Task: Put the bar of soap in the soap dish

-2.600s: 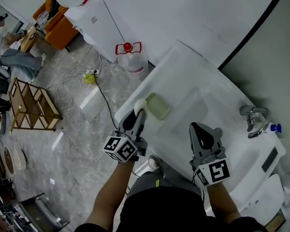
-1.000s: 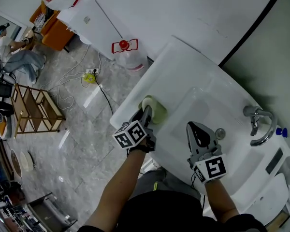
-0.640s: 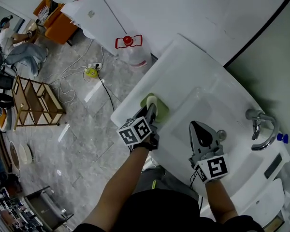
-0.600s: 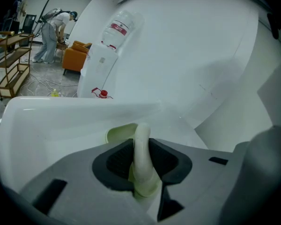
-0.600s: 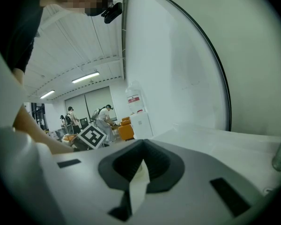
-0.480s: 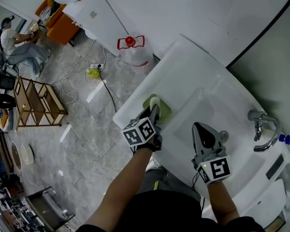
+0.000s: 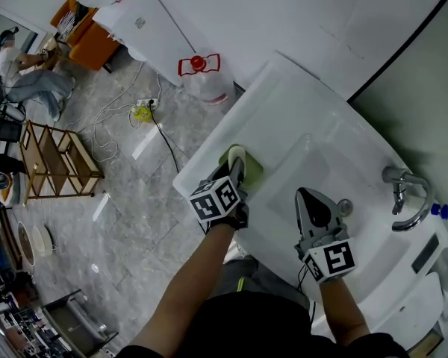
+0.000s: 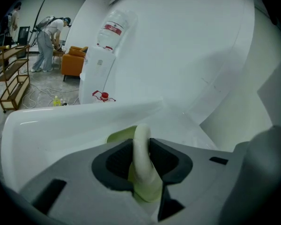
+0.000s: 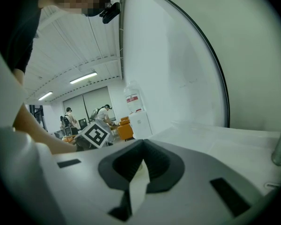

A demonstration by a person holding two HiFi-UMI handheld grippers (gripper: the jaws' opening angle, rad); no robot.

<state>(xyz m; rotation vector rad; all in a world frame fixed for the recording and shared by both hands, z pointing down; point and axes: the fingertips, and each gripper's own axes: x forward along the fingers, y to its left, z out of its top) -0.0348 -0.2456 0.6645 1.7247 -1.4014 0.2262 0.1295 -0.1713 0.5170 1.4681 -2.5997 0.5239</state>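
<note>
A pale bar of soap (image 7: 237, 155) stands on edge between the jaws of my left gripper (image 7: 234, 171), right over the green soap dish (image 7: 254, 172) at the sink's near-left corner. In the left gripper view the soap (image 8: 141, 150) still touches both pads while the jaws are opening, and the dish (image 8: 118, 136) shows just behind and under it. Whether the soap rests on the dish I cannot tell. My right gripper (image 7: 312, 198) hovers over the basin's front part, shut and holding nothing; in its own view (image 9: 141, 162) the tips meet.
The white sink (image 7: 299, 103) runs diagonally, with a chrome tap (image 7: 403, 194) and a drain (image 7: 345, 206) at the right. On the floor to the left are a water jug with a red cap (image 7: 202, 80), cables and a wooden rack (image 7: 54, 164). A water dispenser (image 7: 145, 28) stands farther back.
My left gripper carried the soap from beside the dish's left edge to a spot over the dish and tipped down a little. The right gripper kept still.
</note>
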